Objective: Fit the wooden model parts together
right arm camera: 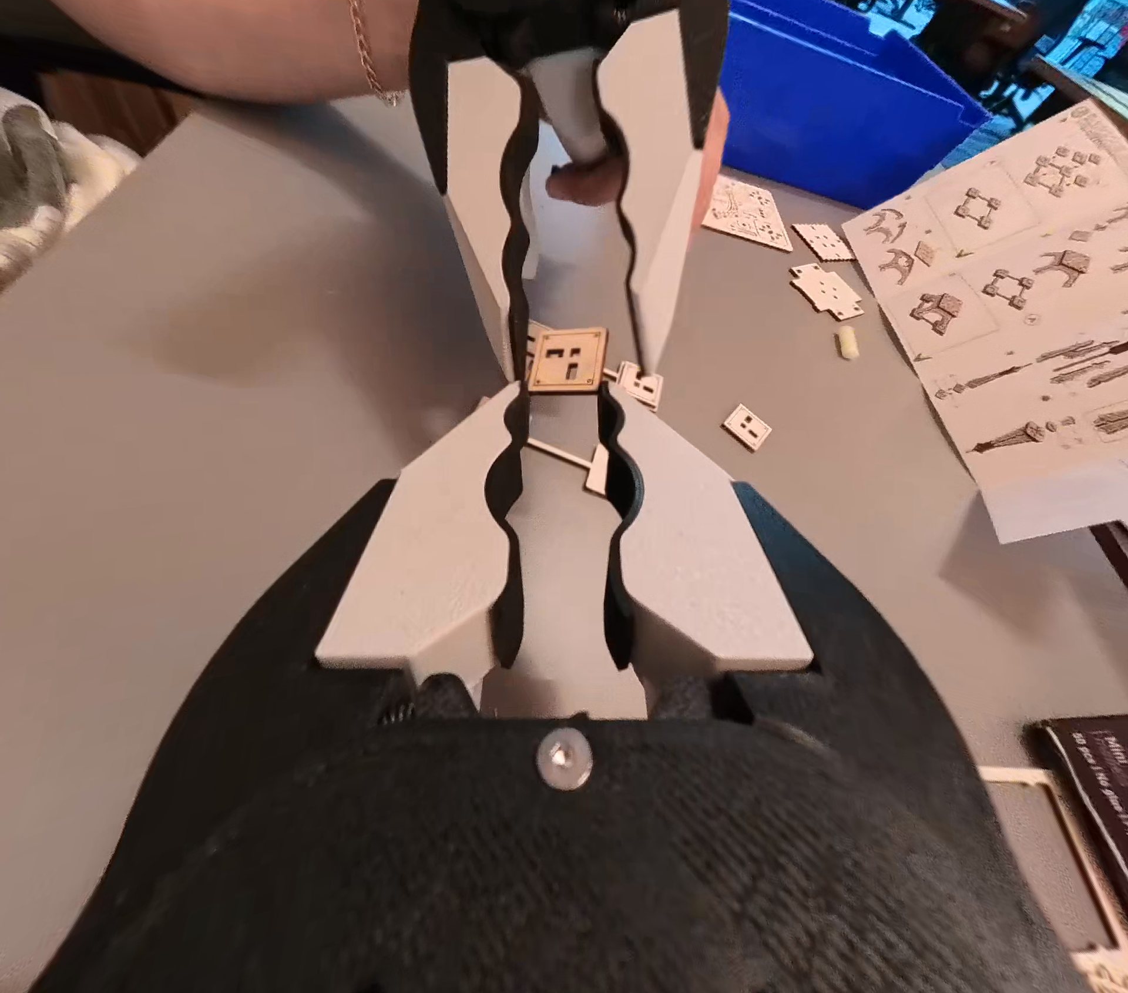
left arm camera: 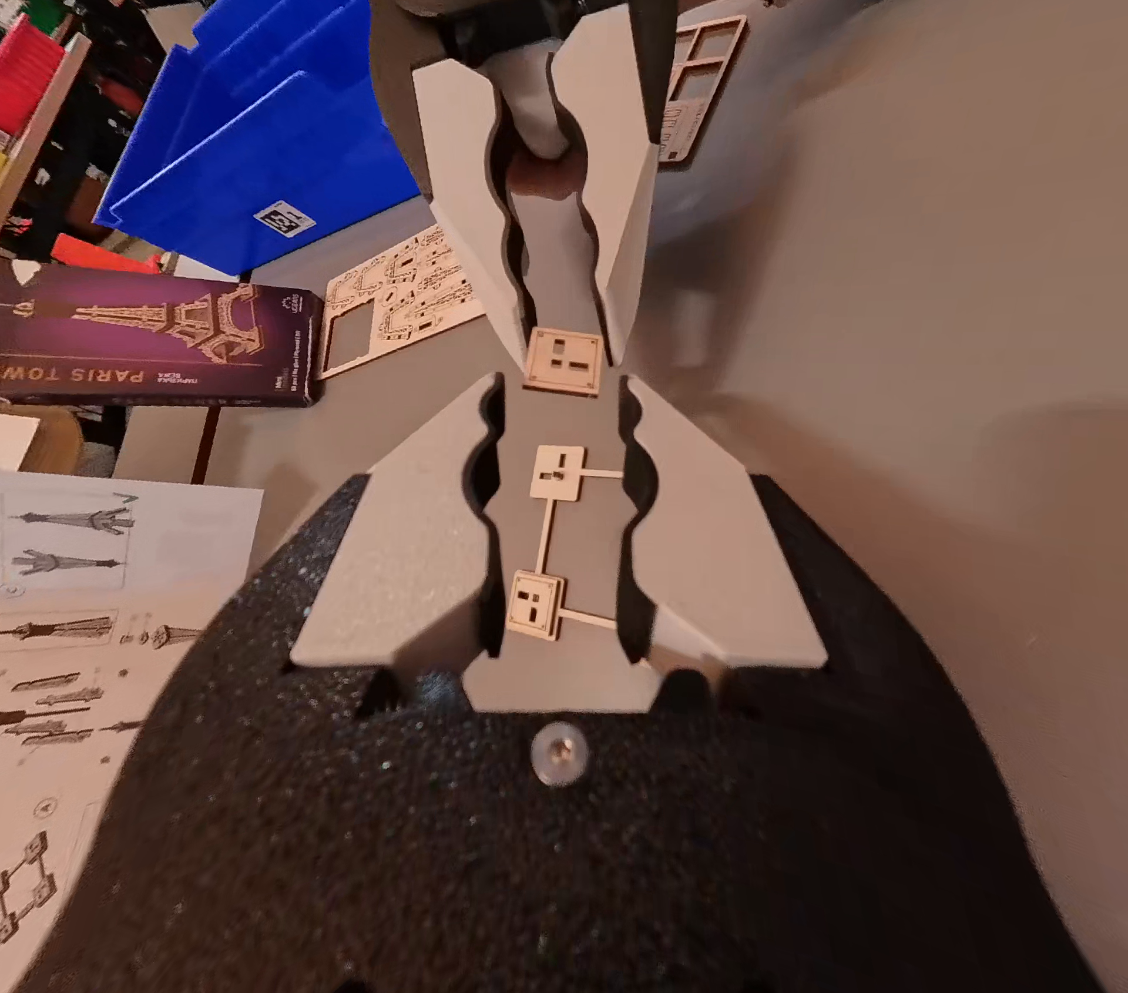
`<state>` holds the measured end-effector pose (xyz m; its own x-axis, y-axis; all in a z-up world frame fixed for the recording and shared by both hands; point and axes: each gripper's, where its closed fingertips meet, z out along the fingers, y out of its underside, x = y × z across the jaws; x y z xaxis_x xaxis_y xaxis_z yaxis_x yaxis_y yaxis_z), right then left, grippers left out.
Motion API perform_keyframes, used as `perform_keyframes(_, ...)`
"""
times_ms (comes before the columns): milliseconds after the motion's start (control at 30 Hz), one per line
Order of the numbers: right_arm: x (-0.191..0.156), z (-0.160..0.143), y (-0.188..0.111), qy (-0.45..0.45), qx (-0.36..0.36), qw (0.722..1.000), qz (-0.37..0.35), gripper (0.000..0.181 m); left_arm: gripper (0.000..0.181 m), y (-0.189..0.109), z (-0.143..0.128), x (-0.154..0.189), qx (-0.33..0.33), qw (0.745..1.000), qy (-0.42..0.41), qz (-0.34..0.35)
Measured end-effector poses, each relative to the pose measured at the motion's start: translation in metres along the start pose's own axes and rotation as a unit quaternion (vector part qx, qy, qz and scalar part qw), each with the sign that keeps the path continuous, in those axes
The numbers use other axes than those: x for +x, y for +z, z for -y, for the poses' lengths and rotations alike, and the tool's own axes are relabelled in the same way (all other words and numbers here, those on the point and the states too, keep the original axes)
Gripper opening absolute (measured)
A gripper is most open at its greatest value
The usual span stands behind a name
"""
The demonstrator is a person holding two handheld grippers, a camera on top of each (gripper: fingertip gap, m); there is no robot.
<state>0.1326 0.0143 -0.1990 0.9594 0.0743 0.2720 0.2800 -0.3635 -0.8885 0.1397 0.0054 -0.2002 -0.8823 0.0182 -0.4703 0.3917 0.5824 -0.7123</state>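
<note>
So the small square wooden plate [right arm camera: 567, 365] is up off the bench [left arm camera: 915, 414], away from its edges, pinched by its two side edges at the very tips of the right gripper [right arm camera: 561, 393]. It's got three little rectangular slots cut in it and sits roughly flat.

The left gripper [left arm camera: 561, 377] comes in from the opposite side, tip to tip with the right one. Its fingers are spread wider than the plate and aren't gripping anything.

Right under the left gripper, flat on the bench, there's a thin wooden frame [left arm camera: 552, 536]: similar slotted squares joined by skinny bars.

Further out in the right wrist view, a loose slotted square [right arm camera: 746, 426] lies just beside all that. Past it are two bigger notched plates [right arm camera: 824, 289] and a small pale cylinder [right arm camera: 847, 341].

The instruction sheet [right arm camera: 1007, 323] hangs over one bench edge. A purple kit box [left arm camera: 152, 341] sticks out over another, with a punched-out wooden sheet [left arm camera: 397, 304] next to it. A blue bin [left arm camera: 262, 109] sits behind those at the far edge.
</note>
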Motion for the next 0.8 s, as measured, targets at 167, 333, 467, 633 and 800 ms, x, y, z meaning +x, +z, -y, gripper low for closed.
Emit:
perform_keyframes(167, 0.001, 0.003, -0.002, -0.005, 0.006, 1.000, -0.007, 0.021, 0.021, -0.001, 0.007, -0.002, 0.015, 1.000, -0.002, 0.005)
perform_keyframes(333, 0.025, 0.001, -0.008, 0.015, 0.020, 0.997, -0.079, 0.028, 0.021, -0.001, -0.004, -0.024, -0.010, 0.998, -0.011, 0.067)
perform_keyframes(467, 0.060, 0.009, -0.024, 0.183, 0.094, 0.970, -0.132, 0.039, 0.021, -0.011, -0.004, -0.054, -0.016, 0.986, -0.002, 0.167)
perform_keyframes(633, 0.061, 0.028, -0.019, 0.335, 0.205, 0.917, -0.069, 0.030, 0.021, -0.020, 0.013, -0.066, 0.033, 0.972, 0.018, 0.231)
perform_keyframes(800, 0.056, 0.046, -0.023, 0.390, 0.287, 0.875, 0.003, 0.003, 0.021, -0.019, 0.018, -0.064, 0.036, 0.968, 0.047, 0.244)
